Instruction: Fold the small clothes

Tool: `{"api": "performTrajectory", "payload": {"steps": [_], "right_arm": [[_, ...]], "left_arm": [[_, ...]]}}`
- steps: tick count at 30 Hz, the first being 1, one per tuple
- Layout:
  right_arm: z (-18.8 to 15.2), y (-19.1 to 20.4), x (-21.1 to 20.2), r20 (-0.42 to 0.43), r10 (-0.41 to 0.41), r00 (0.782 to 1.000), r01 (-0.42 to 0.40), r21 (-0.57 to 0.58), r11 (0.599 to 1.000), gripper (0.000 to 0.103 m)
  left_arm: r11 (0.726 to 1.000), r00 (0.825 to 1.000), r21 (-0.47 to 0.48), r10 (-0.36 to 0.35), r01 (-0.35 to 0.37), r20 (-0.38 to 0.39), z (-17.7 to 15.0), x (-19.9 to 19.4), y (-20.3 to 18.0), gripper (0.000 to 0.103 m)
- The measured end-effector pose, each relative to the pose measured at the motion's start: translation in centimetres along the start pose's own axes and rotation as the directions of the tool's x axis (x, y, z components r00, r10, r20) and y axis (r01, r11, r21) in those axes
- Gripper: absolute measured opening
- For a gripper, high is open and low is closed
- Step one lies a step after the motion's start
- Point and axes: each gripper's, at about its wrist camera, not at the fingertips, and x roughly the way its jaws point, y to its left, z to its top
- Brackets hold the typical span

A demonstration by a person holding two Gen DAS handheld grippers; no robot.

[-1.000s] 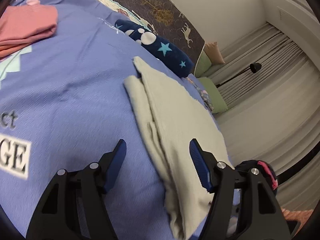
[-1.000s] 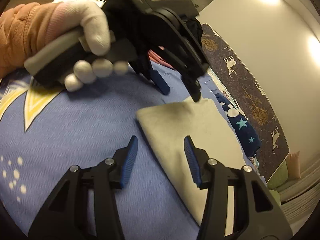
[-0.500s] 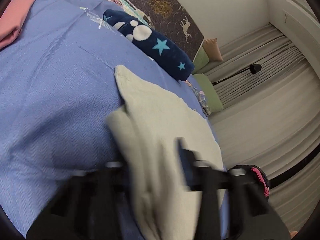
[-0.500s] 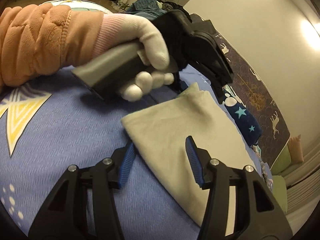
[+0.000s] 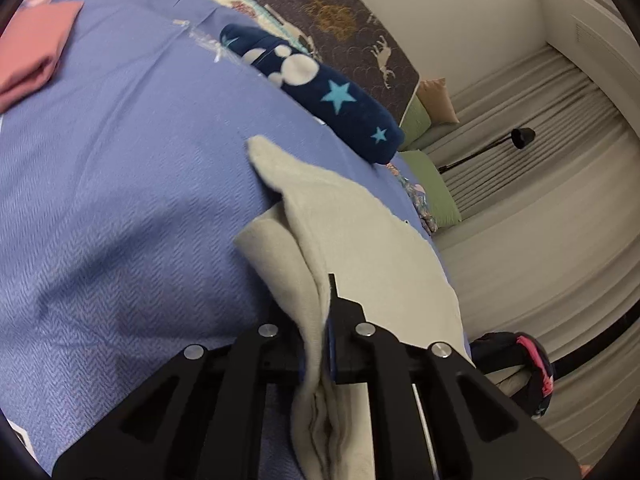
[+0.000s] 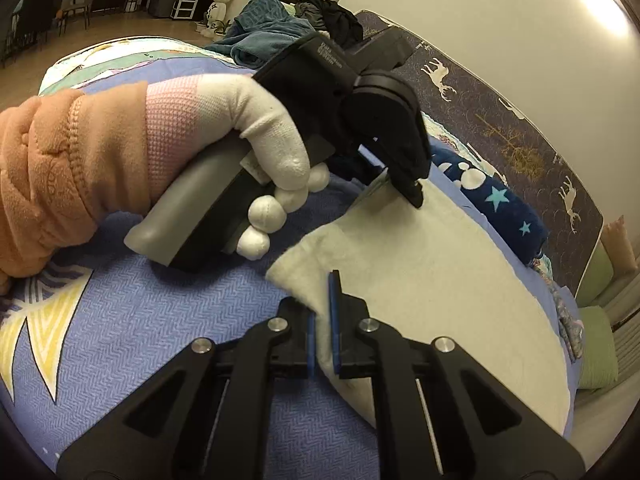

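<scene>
A cream cloth, folded lengthwise, lies on the blue bedspread. My left gripper pinches its bunched folded edge, which fills the gap between the pads and stands raised; the jaws are easing open a little. From the right wrist, the same cream cloth spreads to the right. My right gripper is closing on its near corner, with cloth between the blue pads. A white-gloved hand holds the left gripper at the cloth's far corner.
A navy star-patterned garment lies just beyond the cloth, along the patterned headboard. A folded pink garment rests at the far left. A heap of dark clothes sits at the bed's far end. The bed edge drops off right of the cloth.
Both grippers went from open to shut on the cream cloth. The left one moved forward onto the folded edge, which now stands up. The right one rolled and closed on the near corner.
</scene>
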Motion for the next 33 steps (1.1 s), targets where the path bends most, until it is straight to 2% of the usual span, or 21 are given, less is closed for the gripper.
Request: {"api": "performTrajectory", "payload": {"steps": [8,11,13,15,19,24,33], "right_arm": [[-0.2,-0.6,-0.3,0.005,0.030,1.000,-0.030,0.044,0.999,0.006],[-0.3,-1.1,-0.7,0.014,0.045,0.999,-0.046,0.074,0.996,0.006],[-0.3,-1.6,-1.1,0.024,0.058,0.998,-0.060,0.102,0.993,0.006],[-0.4,-2.5,-1.6,0.040,0.079,0.996,-0.084,0.142,0.986,0.006],[-0.5,-4.3,-3.1,0.084,0.071,0.994,-0.085,0.190,0.978,0.006],[-1.3,-7.0,-4.4,0.114,0.073,0.991,-0.103,0.280,0.955,0.006],[-4.0,-11.7,-6.6,0.187,0.081,0.979,-0.154,0.421,0.894,0.005]], "left_arm": [[1.000,1.000,-0.005,0.019,-0.019,-0.007,0.1,0.1,-0.1,0.016],[1.000,1.000,-0.001,0.023,-0.023,-0.002,0.2,0.0,-0.4,0.015],[1.000,1.000,0.007,0.009,-0.010,0.015,0.4,-0.3,-0.9,0.010],[1.000,1.000,0.021,-0.009,0.008,0.022,0.7,-0.6,-1.7,0.010],[0.999,1.000,0.051,0.015,-0.016,0.024,1.3,-0.6,-3.6,0.009],[0.999,1.000,0.041,0.015,-0.016,0.027,1.7,0.0,-5.5,0.009],[0.994,0.996,0.079,0.079,-0.082,0.040,2.2,1.7,-9.9,0.009]]}}
